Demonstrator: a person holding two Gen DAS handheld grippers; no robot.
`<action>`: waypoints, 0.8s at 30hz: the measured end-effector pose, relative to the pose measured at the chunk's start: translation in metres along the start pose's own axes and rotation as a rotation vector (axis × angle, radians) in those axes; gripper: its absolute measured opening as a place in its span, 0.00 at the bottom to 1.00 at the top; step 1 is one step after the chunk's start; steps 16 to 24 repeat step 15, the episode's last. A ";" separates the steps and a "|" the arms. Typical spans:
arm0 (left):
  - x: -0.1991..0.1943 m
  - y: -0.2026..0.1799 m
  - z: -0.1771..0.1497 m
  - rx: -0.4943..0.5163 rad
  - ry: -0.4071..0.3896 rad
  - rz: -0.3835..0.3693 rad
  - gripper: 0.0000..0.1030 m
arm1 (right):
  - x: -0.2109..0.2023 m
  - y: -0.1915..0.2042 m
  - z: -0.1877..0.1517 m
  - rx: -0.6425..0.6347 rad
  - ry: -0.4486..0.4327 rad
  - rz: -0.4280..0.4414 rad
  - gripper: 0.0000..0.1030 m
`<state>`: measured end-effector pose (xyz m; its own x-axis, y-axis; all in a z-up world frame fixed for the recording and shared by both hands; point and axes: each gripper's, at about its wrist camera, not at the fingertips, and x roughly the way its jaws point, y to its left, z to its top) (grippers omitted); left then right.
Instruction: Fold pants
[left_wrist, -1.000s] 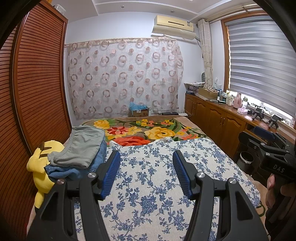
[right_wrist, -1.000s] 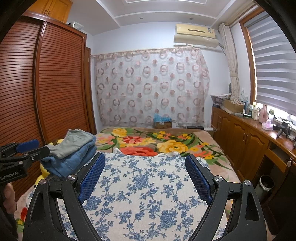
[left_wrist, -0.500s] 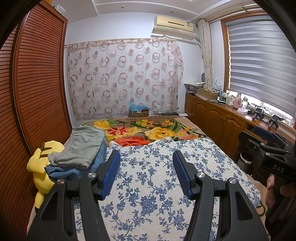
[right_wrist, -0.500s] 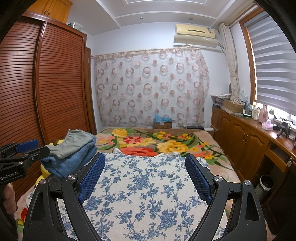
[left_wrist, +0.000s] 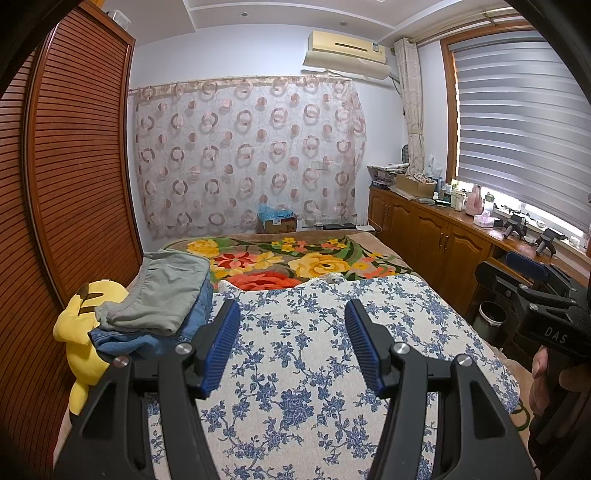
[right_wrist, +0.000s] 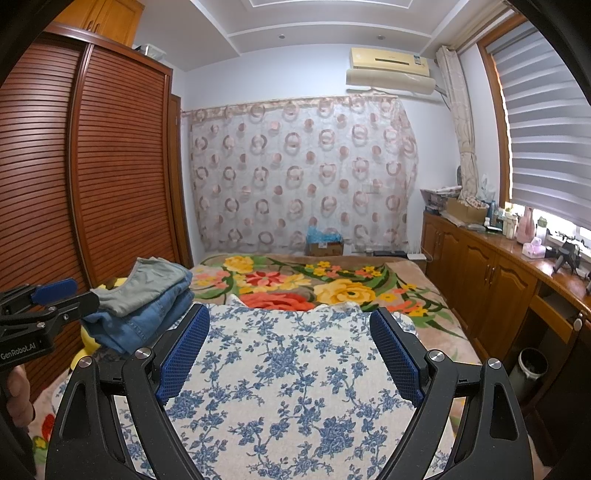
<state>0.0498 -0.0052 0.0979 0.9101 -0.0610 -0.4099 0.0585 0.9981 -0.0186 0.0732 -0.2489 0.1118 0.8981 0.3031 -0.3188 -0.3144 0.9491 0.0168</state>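
A stack of folded pants sits at the bed's left edge: grey-green pants (left_wrist: 162, 291) on top of blue jeans (left_wrist: 147, 338). The stack also shows in the right wrist view, grey-green pants (right_wrist: 147, 284) over jeans (right_wrist: 144, 321). My left gripper (left_wrist: 291, 328) is open and empty, held above the blue-flowered white cover (left_wrist: 295, 387), right of the stack. My right gripper (right_wrist: 290, 332) is open and empty above the same cover (right_wrist: 288, 387). Each gripper's body shows at the edge of the other's view.
A yellow plush toy (left_wrist: 79, 325) lies under and left of the stack, against the brown louvred wardrobe (left_wrist: 55, 184). A flowered blanket (left_wrist: 295, 262) covers the far half of the bed. Wooden cabinets (left_wrist: 436, 243) and a small bin (left_wrist: 489, 315) stand on the right.
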 end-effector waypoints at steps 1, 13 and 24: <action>0.000 0.000 0.000 0.000 0.000 0.000 0.57 | 0.000 0.000 0.000 0.000 0.000 -0.001 0.88; 0.000 0.000 0.000 -0.001 0.000 0.000 0.57 | 0.000 0.000 0.000 0.000 0.000 0.000 0.88; 0.000 0.000 0.000 -0.001 0.000 0.000 0.57 | 0.000 0.000 0.000 0.000 0.000 0.000 0.88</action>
